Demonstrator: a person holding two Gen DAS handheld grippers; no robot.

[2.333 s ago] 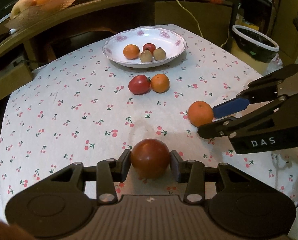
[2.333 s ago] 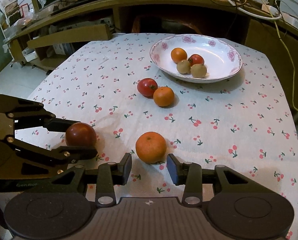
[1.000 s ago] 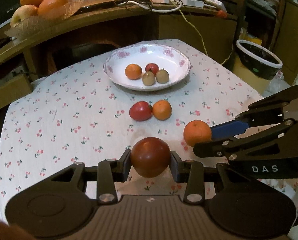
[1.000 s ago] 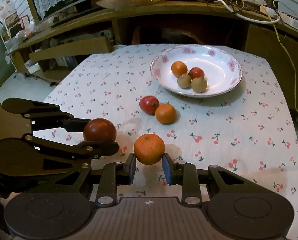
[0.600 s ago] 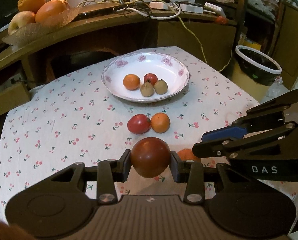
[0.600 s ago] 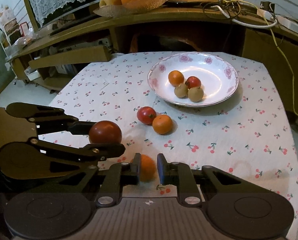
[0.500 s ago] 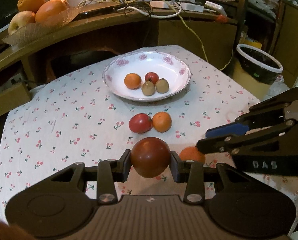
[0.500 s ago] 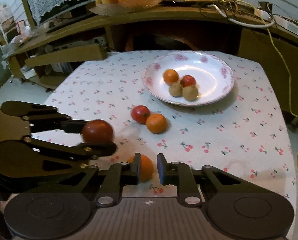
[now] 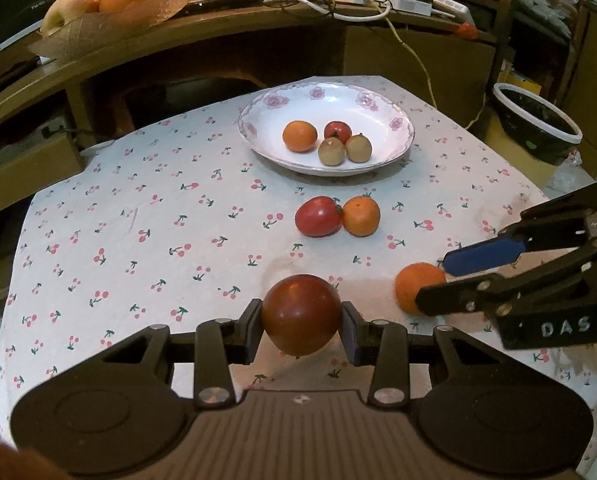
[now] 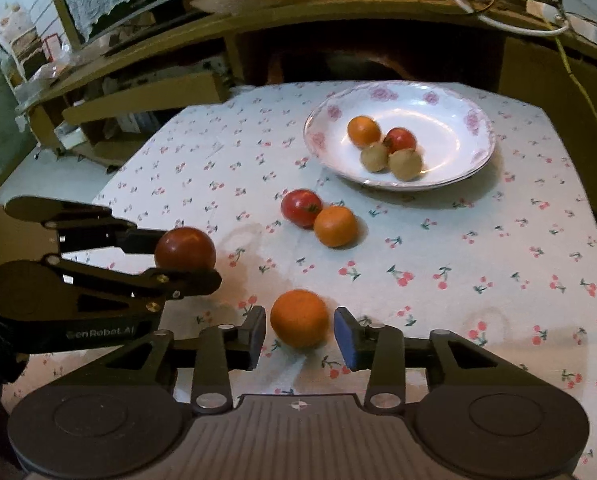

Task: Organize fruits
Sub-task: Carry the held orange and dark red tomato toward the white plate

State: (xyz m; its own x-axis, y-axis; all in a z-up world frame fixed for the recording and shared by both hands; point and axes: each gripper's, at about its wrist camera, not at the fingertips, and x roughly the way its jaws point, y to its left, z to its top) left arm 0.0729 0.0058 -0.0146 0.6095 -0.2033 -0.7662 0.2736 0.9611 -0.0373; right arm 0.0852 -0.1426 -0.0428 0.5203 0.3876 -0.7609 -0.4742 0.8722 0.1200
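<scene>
Dark red tomato (image 9: 301,313): pinched between the two pads of the left tool (image 9: 301,330) and carried clear of the cloth, ready to go to the plate.
Left tool grip: pads press the tomato's sides at its widest part, which should keep a smooth round fruit from slipping.
Orange (image 10: 299,318): sits on the worktop (image 10: 478,248) at the near edge, between the pads of the right tool (image 10: 299,334).
Right tool: spread, with a gap on both sides of the orange, so nothing is gripped.
Plate (image 9: 394,120): far centre, holding four small fruits; likely the gathering place.
Loose pair: a red tomato (image 9: 317,216) and a small orange (image 9: 361,216) touch each other midway, not yet collected.
Next, I judge: close on the orange squarely, or it may roll.
</scene>
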